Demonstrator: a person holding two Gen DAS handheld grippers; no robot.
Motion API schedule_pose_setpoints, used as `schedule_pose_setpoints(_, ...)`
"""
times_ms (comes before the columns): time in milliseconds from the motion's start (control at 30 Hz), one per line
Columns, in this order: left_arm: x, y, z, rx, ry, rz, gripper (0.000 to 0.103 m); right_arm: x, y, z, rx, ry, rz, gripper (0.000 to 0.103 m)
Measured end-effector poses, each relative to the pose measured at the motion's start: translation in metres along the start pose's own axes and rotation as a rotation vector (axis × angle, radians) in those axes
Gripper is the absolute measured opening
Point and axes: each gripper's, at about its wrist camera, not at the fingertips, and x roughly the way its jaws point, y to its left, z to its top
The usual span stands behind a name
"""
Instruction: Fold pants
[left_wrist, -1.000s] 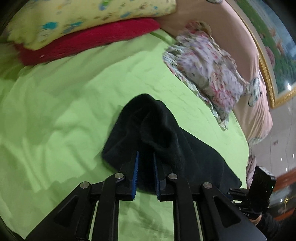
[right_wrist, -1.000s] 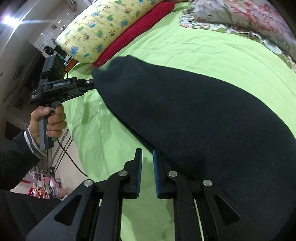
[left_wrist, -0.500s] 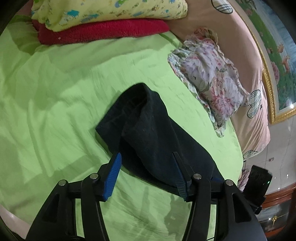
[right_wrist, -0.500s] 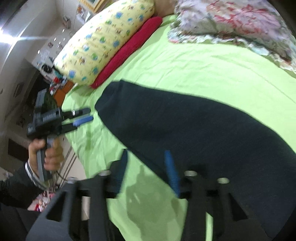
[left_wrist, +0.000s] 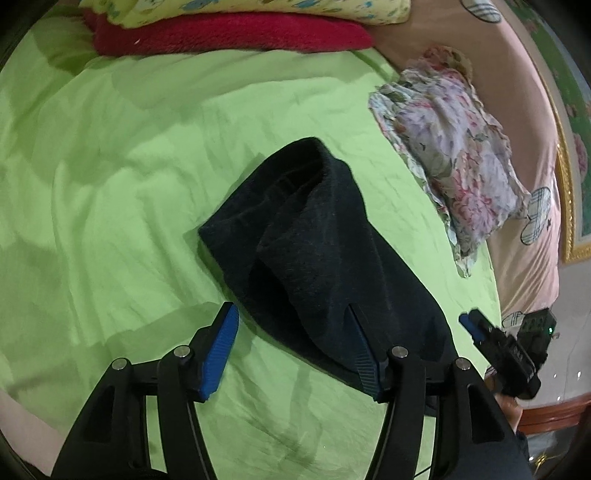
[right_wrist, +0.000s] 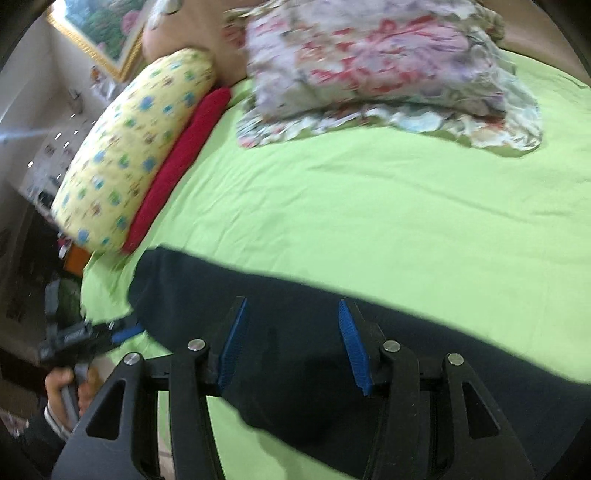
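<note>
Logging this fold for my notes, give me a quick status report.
Left tongs open, right tongs open, neither gripping. Dark pants lying doubled over on the green sheet. Floral pillow beside them, not touching.

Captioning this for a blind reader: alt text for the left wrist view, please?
Dark pants lie loosely folded on a green bedsheet, with the open left gripper just above their near edge. A floral pillow sits right, a red blanket beyond.

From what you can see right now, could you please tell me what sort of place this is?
Most likely a home bedroom: dark pants lie on a bed with a green sheet, pillows at its edges, a floral one and a yellow patterned one, and a gilt-framed picture on the wall.
</note>
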Motion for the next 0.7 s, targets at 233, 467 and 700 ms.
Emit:
schedule_pose_setpoints(233, 0.006, 0.003, 0.001, -0.035, -0.002, 0.035, 0.06, 0.044, -0.008, 0.037, -0.035, 0.061, -0.054, 0.052)
schedule_pose_setpoints(467, 0.021, 0.002, 0.008, -0.065, 0.004, 0.04, 0.06, 0.086, 0.011, 0.026, -0.178, 0.224, -0.046, 0.052)
schedule_pose_setpoints(700, 0.036, 0.007, 0.015, -0.101, -0.01, 0.018, 0.059, 0.085, 0.021, -0.002, -0.216, 0.285, -0.025, 0.046)
